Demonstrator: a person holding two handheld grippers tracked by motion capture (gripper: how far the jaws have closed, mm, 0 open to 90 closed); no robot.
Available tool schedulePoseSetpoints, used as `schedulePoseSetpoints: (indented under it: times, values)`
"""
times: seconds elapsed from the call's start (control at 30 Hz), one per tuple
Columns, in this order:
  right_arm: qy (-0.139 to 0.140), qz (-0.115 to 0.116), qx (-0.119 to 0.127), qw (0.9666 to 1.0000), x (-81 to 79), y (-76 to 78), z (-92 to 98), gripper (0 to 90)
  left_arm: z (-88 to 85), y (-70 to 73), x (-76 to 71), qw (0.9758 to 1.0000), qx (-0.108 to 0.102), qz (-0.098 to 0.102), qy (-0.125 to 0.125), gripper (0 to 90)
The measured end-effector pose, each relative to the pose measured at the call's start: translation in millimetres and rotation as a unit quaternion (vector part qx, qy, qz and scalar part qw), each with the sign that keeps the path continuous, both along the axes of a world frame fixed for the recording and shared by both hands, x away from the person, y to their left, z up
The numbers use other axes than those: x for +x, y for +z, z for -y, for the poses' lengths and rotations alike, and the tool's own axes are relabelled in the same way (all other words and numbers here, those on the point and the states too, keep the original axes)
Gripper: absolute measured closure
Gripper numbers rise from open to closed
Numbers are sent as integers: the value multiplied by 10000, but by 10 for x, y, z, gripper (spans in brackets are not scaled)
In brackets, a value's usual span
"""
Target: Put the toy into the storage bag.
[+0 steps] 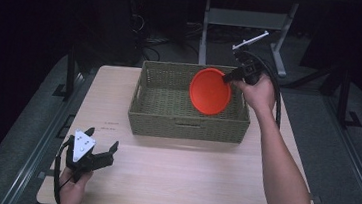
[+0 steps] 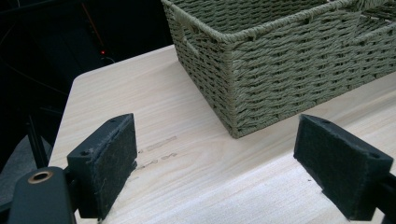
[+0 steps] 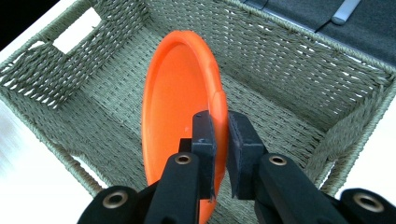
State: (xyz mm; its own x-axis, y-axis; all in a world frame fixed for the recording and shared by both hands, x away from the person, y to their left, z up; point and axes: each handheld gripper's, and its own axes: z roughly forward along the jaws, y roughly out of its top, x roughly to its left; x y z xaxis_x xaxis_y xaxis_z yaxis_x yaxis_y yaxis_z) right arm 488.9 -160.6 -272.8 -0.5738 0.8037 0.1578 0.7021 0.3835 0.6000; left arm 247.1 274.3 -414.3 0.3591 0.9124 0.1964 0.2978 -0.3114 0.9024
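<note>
1. The surface (image 1: 171, 181) is pale wood and carries a woven basket (image 1: 187, 125) set toward its far side, handle cut-outs in the short walls and nothing lying on its floor.
2. The orange plate (image 1: 210, 91) hangs over the right half of the basket, partly below the rim line, standing on edge rather than lying flat. In the right gripper view its hollow face (image 3: 175, 102) turns toward the left of that view and its back faces the right-hand wall. Being round, it has no long axis in its own plane; its thin axis runs level, roughly along the basket's length.
3. The right gripper (image 1: 235, 75) comes in from the basket's far right corner, its fingers (image 3: 204, 135) pinching the plate's rim, one pad on the hollow face and one on the back.
4. The left gripper (image 1: 106, 151) rests near the surface's near left corner, well apart from the basket, fingers (image 2: 107, 158) spread wide with nothing between them.
5. The step in hand looks like setting the plate into the basket. To do it well, I judge the wrist should roll so the hollow face turns upward as the plate sinks, keeping its lower edge off the weave until it is nearly flat.
6. The pinch should hold until the plate rests on the basket floor, since letting go while it stands on edge would let it roll or topple against a wall.
</note>
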Motion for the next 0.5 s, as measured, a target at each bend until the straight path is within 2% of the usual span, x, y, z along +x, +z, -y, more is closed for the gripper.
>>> schedulePoseSetpoints:
  times: [0.23, 0.5]
  values:
    - [-32, -42, -14, 10000, 20, -60, -5, 820, 1, 0, -2, 10000, -18, 17, 2, 128]
    - [-117, -206, 14, 9997, 52, -245, 33, 820, 2, -1, -1, 10000, -11, 14, 3, 128]
